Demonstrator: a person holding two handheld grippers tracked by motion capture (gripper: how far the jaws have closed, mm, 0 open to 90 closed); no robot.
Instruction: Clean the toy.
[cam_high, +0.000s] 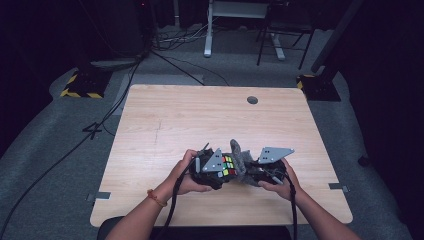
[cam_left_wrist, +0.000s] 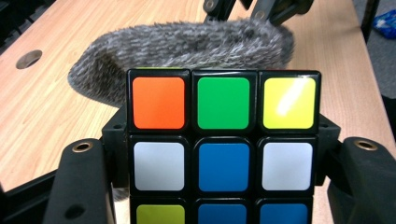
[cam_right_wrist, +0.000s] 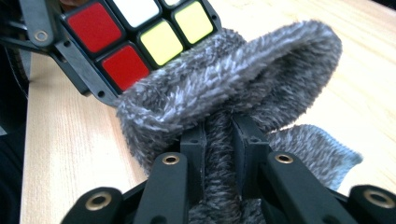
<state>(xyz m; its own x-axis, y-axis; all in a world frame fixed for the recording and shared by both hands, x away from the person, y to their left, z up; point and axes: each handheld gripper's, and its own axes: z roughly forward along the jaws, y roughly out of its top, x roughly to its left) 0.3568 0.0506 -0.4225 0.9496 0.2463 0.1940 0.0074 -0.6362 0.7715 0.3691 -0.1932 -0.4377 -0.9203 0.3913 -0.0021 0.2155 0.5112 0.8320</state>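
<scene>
A Rubik's cube (cam_left_wrist: 223, 154) with orange, green, yellow, white and blue stickers sits clamped between the two jaws of my left gripper (cam_left_wrist: 224, 186). A fuzzy grey sock (cam_right_wrist: 238, 88) lies just beyond the cube, its cuff pinched between the jaws of my right gripper (cam_right_wrist: 219, 144). From above, the cube (cam_high: 228, 166) and the sock (cam_high: 243, 161) meet near the table's front middle, with the left gripper (cam_high: 212, 167) and right gripper (cam_high: 267, 167) facing each other. The cube's red and yellow faces (cam_right_wrist: 140, 37) press against the sock's open mouth.
The light wooden table (cam_high: 200, 115) has a round cable hole (cam_high: 252, 100) at the back right. Cables and desk legs lie on the grey floor behind. Both hands rest near the front edge.
</scene>
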